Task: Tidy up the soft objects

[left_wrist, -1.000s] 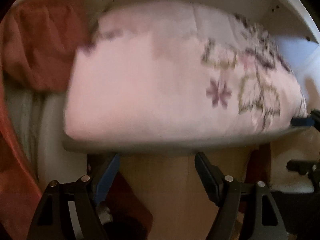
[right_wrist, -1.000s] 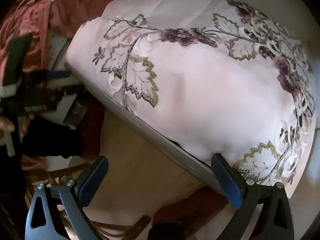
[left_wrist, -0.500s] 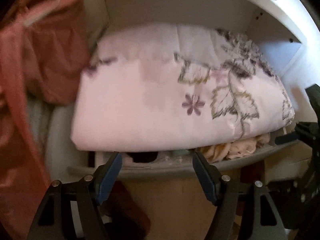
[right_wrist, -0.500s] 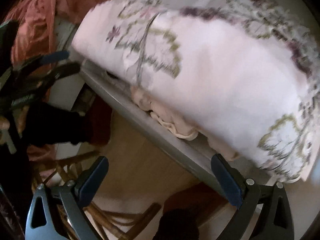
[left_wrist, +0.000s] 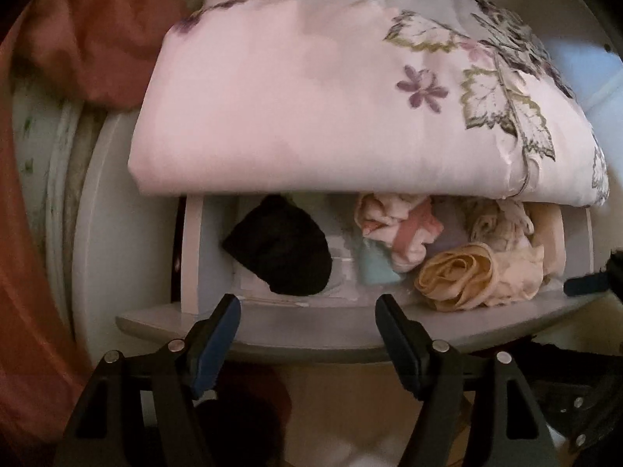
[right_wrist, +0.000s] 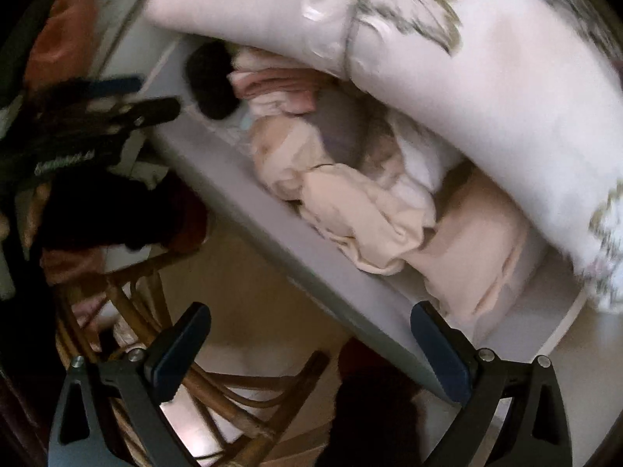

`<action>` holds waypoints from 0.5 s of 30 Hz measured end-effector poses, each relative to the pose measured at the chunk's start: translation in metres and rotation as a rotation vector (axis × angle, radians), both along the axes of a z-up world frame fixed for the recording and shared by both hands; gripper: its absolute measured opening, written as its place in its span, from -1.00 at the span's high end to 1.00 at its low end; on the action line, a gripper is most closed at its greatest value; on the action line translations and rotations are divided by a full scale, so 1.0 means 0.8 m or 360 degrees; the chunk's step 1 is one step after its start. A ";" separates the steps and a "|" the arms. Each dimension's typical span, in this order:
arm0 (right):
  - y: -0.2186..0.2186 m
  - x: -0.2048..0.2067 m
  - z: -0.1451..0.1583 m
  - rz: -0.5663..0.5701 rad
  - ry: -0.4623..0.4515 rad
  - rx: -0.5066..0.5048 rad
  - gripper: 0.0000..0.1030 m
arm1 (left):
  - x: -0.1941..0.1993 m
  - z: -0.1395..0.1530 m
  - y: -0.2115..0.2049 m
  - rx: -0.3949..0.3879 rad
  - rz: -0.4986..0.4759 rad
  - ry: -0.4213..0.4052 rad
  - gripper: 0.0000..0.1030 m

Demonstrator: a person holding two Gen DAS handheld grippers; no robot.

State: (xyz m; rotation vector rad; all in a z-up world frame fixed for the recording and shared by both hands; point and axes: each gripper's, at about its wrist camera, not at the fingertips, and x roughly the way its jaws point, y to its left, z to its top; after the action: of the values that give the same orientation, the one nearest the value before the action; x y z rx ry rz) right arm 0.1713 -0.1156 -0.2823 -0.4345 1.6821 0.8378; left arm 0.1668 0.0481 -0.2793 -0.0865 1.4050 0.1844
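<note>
Left tongs [left_wrist: 307, 334] gape below the crosswise-lying folded floral cloth [left_wrist: 311, 89].

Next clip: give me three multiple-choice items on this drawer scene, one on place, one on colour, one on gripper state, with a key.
1. Where is the floral bedding?
A. Over the back of the open drawer
B. On the floor
C. Between the left gripper's jaws

2. What colour is the bundle at the drawer's left end?
A. Yellow
B. Black
C. Blue

3. How is the left gripper?
A. Shut on the cream roll
B. Shut on nothing
C. Open, holding nothing

Key: 1 A, it overhangs the clothes inside; 2 B, it is dark beside the pink items; 3 C, its jaws stand apart before the drawer front.
</note>
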 end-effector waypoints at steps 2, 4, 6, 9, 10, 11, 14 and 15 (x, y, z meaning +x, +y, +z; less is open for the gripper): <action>-0.001 0.001 0.000 -0.0117 0.0041 -0.0043 -1.00 | -0.003 -0.004 0.001 -0.0008 0.0008 0.0022 -0.43; 0.002 -0.005 0.000 -0.0153 0.0035 -0.0090 -1.00 | -0.003 -0.010 0.000 -0.0005 0.0012 0.0055 -0.43; 0.005 -0.017 -0.001 -0.0183 -0.0011 -0.0170 -1.00 | -0.006 -0.015 -0.002 0.0008 0.0021 0.0076 -0.43; 0.011 -0.025 -0.002 -0.0287 -0.0050 -0.0256 -1.00 | -0.008 -0.021 -0.003 0.0021 0.0029 0.0109 -0.43; 0.010 -0.028 -0.002 -0.0332 -0.0061 -0.0270 -1.00 | -0.007 -0.023 -0.002 0.0021 0.0040 0.0131 -0.43; 0.009 -0.031 -0.002 -0.0384 -0.0075 -0.0289 -1.00 | -0.001 -0.025 0.001 0.0026 0.0047 0.0150 -0.41; 0.003 -0.036 0.003 -0.0482 -0.0112 -0.0324 -1.00 | 0.007 -0.034 0.005 0.0021 0.0055 0.0176 -0.41; 0.004 -0.044 0.005 -0.0474 -0.0143 -0.0334 -1.00 | 0.008 -0.037 0.006 0.0041 0.0054 0.0197 -0.41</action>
State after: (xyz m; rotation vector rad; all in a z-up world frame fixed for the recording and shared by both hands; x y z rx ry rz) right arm 0.1361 -0.1122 -0.2784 -0.3464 1.7051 0.4205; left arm 0.1732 0.0530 -0.3088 -0.0788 1.5251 0.2390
